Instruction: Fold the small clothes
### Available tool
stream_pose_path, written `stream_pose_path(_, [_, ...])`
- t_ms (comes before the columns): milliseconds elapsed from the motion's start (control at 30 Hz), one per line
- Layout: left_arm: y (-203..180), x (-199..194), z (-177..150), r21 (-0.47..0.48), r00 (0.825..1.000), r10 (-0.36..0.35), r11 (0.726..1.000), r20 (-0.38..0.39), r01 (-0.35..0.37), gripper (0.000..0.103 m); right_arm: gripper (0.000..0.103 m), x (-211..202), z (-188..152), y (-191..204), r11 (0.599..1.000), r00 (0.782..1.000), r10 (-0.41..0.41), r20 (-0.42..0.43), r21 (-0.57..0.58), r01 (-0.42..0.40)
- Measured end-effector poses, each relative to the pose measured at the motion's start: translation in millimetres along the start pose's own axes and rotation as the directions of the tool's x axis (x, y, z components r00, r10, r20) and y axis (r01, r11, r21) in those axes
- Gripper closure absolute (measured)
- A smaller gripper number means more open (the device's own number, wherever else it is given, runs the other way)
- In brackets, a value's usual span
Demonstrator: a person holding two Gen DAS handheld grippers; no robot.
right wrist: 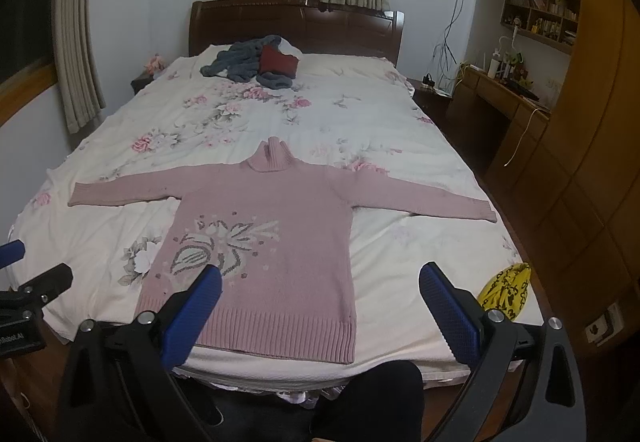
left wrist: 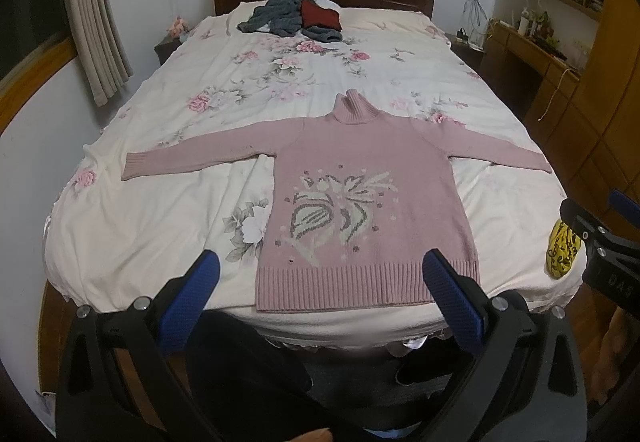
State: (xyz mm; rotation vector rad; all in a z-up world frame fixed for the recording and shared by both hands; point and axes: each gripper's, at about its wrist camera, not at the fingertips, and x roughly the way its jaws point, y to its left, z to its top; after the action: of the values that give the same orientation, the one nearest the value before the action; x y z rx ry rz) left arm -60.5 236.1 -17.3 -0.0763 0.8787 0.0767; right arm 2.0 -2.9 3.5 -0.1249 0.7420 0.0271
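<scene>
Pink turtleneck sweater (left wrist: 360, 182) spread flat, front up, at the foot of the floral bed (left wrist: 140, 226), sleeves stretched out to both sides, ribbed hem at the near edge. Left gripper (left wrist: 320, 274) held above the hem, jaws wide apart, clutching nothing. Right gripper (right wrist: 320, 282) likewise over the near edge, jaws spread, empty. Far off by the headboard, a grey and red clothes pile (left wrist: 298, 18). At the bed's right corner, a yellow patterned cloth (right wrist: 506, 290).
</scene>
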Motion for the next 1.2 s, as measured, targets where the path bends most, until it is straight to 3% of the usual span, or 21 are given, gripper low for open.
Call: stream_pose_path(1200, [-2.4,1.9,2.4,0.001,1.0,-0.007,1.0,-0.008,0.007,0.003,0.004,-0.7,3.1,4.1,1.0,1.0,-0.006,-0.001,0.0,0.006])
